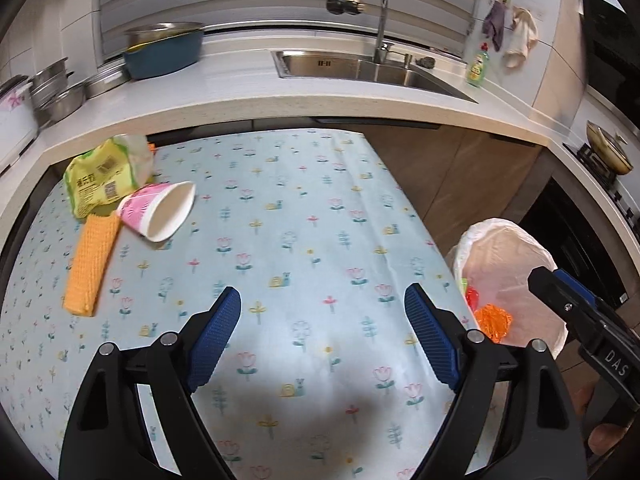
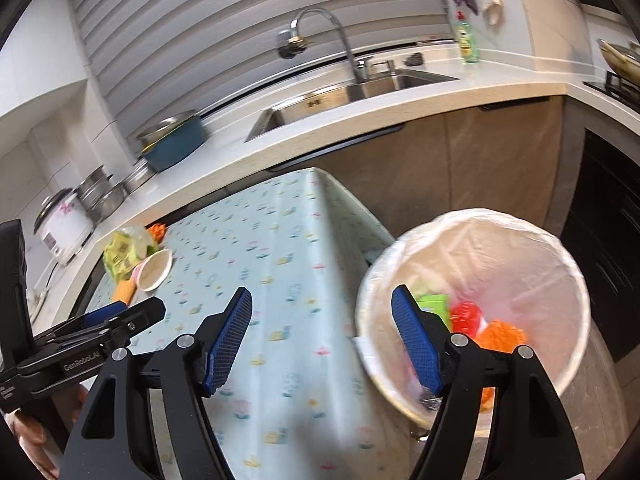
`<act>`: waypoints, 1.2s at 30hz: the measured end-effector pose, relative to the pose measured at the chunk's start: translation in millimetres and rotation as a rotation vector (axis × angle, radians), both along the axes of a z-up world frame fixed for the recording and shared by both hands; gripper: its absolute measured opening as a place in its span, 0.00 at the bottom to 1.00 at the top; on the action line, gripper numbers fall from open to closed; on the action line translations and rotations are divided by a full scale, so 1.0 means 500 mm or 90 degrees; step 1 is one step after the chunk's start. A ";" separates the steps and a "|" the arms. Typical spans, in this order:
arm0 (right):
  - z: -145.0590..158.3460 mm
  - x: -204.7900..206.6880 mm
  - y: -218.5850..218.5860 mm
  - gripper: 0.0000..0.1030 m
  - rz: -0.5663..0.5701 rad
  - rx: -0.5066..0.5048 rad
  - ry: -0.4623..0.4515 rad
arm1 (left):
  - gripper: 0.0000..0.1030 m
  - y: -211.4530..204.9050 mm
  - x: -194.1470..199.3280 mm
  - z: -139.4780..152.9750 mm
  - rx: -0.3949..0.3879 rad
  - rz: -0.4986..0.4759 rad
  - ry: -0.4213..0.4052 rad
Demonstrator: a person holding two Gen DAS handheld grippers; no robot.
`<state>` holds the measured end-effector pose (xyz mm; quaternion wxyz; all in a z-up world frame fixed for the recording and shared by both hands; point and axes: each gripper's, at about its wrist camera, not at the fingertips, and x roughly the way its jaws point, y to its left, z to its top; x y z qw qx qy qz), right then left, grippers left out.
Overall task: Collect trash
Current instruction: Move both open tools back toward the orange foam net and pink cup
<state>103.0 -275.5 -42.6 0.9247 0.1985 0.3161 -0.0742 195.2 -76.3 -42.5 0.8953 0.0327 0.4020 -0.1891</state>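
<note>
A yellow-green snack bag [image 1: 103, 178], a tipped pink paper cup [image 1: 160, 211] and an orange waffle-textured cloth [image 1: 91, 266] lie together at the far left of the flowered tablecloth [image 1: 304, 240]. My left gripper [image 1: 322, 340] hovers open over bare cloth, well short of them, with nothing between its blue pads. In the right wrist view my right gripper [image 2: 322, 338] is open and empty, straddling the table's right edge and the rim of the white-lined bin [image 2: 576, 276]. Inside the bin lie a red item [image 2: 466, 316], an orange crumpled piece [image 2: 506, 334] and a green packet [image 2: 432, 304].
A kitchen counter [image 1: 360, 98] runs behind the table, with a sink [image 1: 360, 68], a tap, a blue basin [image 1: 164, 56], steel pots, a rice cooker [image 2: 66, 224] and a green detergent bottle [image 1: 478, 66]. A stove with a pan [image 1: 608, 148] stands at right. The bin stands on the floor beside the table's right edge.
</note>
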 end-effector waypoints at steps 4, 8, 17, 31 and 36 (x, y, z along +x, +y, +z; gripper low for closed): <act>0.008 0.038 0.069 0.68 0.039 -0.004 -0.001 | 0.78 0.073 0.018 -0.003 0.003 0.036 0.000; 0.018 0.079 0.142 0.68 0.081 -0.011 -0.001 | 0.79 0.145 0.039 -0.009 0.011 0.072 0.003; 0.015 0.164 0.294 0.68 0.161 -0.019 0.010 | 0.80 0.290 0.079 -0.031 0.027 0.137 0.012; -0.007 0.267 0.441 0.68 0.230 -0.031 0.031 | 0.81 0.401 0.117 -0.054 0.036 0.180 0.015; -0.015 0.296 0.469 0.68 0.237 -0.034 0.036 | 0.83 0.419 0.133 -0.060 0.031 0.182 0.019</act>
